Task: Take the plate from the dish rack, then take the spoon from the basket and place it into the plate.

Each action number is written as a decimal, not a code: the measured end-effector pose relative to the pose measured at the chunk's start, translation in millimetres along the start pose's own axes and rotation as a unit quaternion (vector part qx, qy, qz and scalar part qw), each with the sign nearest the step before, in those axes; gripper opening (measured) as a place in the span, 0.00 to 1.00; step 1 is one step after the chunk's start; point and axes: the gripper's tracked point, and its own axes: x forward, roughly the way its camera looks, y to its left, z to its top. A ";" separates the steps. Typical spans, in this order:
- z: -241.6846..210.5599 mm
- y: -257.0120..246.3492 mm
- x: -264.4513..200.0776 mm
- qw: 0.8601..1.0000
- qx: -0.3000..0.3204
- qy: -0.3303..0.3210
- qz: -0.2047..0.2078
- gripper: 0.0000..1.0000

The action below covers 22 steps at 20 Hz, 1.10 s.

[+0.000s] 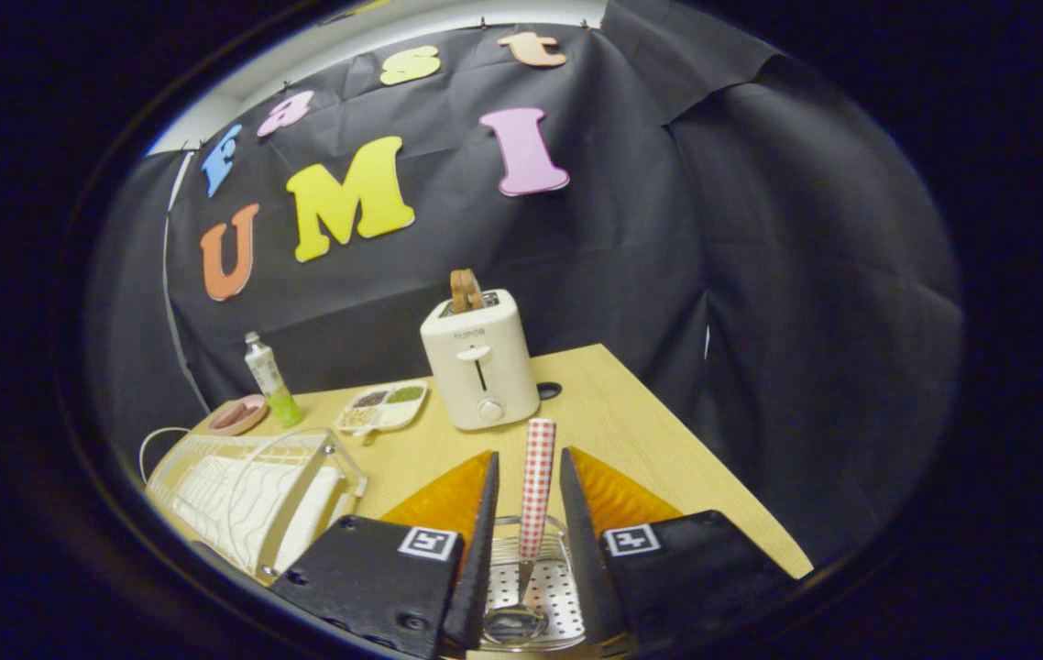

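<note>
The gripper (529, 550) hangs over a wire basket (547, 587) at the near edge of the table (659, 449), its fingers (477, 550) parted, one on each side of the spoon (535, 495) without touching it. The spoon stands nearly upright in the basket, its shiny bowl down on the perforated floor and its red-and-white checked handle rising between the fingers and past their tips. An orange plate (618, 495) lies flat on the table just beyond the basket, its rim showing on both sides of the fingers. To the left of the gripper sits a white dish rack (247, 500) with a wire frame, and a thin white cable loops off its far side. Farther back, near the middle of the table, stands a cream toaster (479, 362) with slices of bread sticking out of its slot. Left of the toaster lies a white divided tray (384, 406) of small foods, then a green-and-white tube (270, 380) standing upright, and a small pink dish (238, 414) beside it.
</note>
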 end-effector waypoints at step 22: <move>116.8 99.1 -224.3 0.978 -0.077 -0.192 0.023 0.17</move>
